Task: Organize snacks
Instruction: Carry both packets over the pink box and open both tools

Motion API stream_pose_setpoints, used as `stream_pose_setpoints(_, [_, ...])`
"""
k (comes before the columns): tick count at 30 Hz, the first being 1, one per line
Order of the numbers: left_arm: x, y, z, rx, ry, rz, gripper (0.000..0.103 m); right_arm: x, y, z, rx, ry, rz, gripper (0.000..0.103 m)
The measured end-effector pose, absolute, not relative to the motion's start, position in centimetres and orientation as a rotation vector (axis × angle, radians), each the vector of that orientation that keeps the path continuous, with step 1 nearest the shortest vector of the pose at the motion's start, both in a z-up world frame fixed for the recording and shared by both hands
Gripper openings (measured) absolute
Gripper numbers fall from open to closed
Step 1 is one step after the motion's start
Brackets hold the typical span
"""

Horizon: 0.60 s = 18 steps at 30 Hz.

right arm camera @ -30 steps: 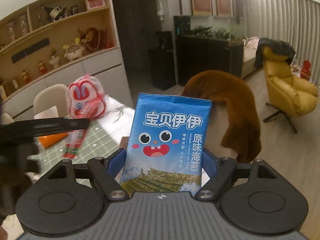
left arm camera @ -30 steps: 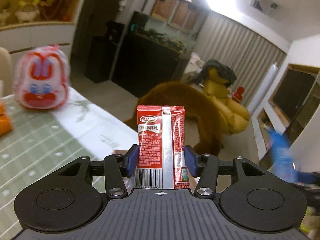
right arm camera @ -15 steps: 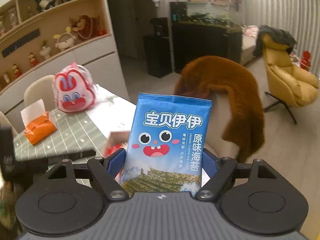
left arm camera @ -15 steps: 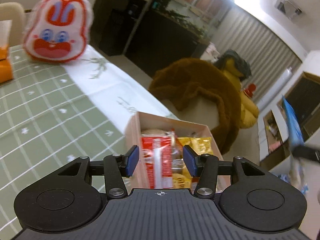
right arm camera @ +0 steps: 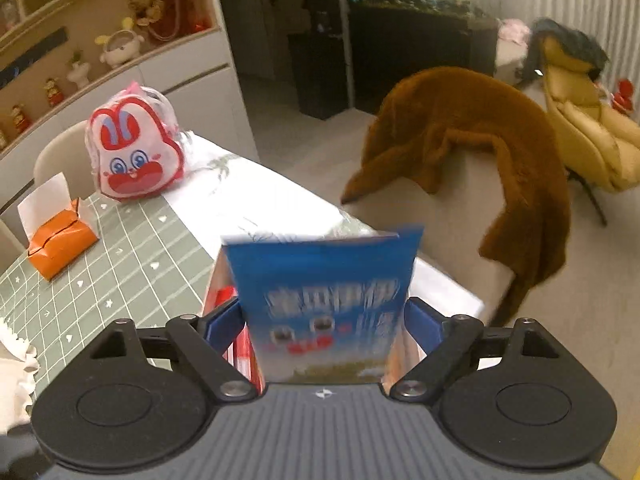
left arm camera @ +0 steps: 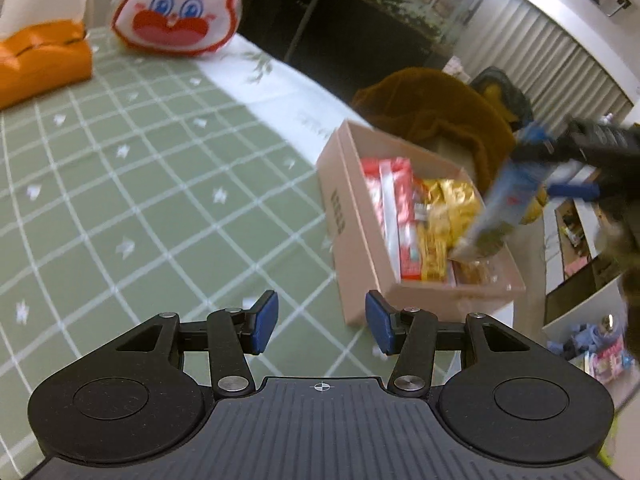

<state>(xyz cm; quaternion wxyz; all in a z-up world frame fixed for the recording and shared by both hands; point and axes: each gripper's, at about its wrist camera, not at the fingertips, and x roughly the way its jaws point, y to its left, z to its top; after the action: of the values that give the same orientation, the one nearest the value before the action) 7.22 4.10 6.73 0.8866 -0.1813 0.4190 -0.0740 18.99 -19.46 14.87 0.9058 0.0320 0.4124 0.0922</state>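
While the worktop [left arm camera: 132, 184] under its green checked cloth fills most of the scene, a brown fur throw [right arm camera: 492, 136] hangs over a chair back at its far right edge, with a yellow armchair [right arm camera: 588, 136] well beyond. At the far left of the cloth stand a red-and-white rabbit bag [left arm camera: 176, 8] and, just left of it, an orange tissue pack [left arm camera: 40, 64].

Near the right edge of the worktop sits an open cardboard box [left arm camera: 352, 216]. A red snack packet [left arm camera: 394, 208] lies in its left half, and a gold packet [left arm camera: 444, 216] lies touching it on the right.

Over the box's right side the right tongs [left arm camera: 560, 168] carry a blue seaweed packet [right arm camera: 324, 304], tilted so that its lower end dips among the snacks. Their jaws have just been opening, and the packet, blurred, sits between the blue pads [right arm camera: 420, 320]; whether they still pinch it I cannot tell.

Nearer, the left tongs [left arm camera: 320, 324] hang over bare cloth just left of the box's near corner, spread and empty after their jaws have just been closing a little.
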Motion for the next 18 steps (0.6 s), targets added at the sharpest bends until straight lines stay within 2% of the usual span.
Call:
stream_pose_setpoints(4, [5.1, 3.2, 7.6, -0.398, 0.862, -0.192, 0.054, 22.4, -18.2, 13.4, -0.05, 1.056, 0.191, 0.086])
stream_pose_setpoints(7, [3.6, 2.8, 8.4, -0.378, 0.841, -0.221, 0.054, 22.3, -18.6, 12.8, -0.038, 1.058, 0.174, 0.086])
stream_pose_setpoints(12, [2.3, 3.0, 8.9, -0.338, 0.822, -0.209, 0.054, 19.4, -21.0, 13.9, 0.142, 0.909, 0.16, 0.086])
stream_pose_setpoints(18, [1.6, 1.7, 9.2, -0.283, 0.75, -0.189, 0.054, 12.8, -23.1, 15.5, 0.123, 0.65, 0.145, 0.086])
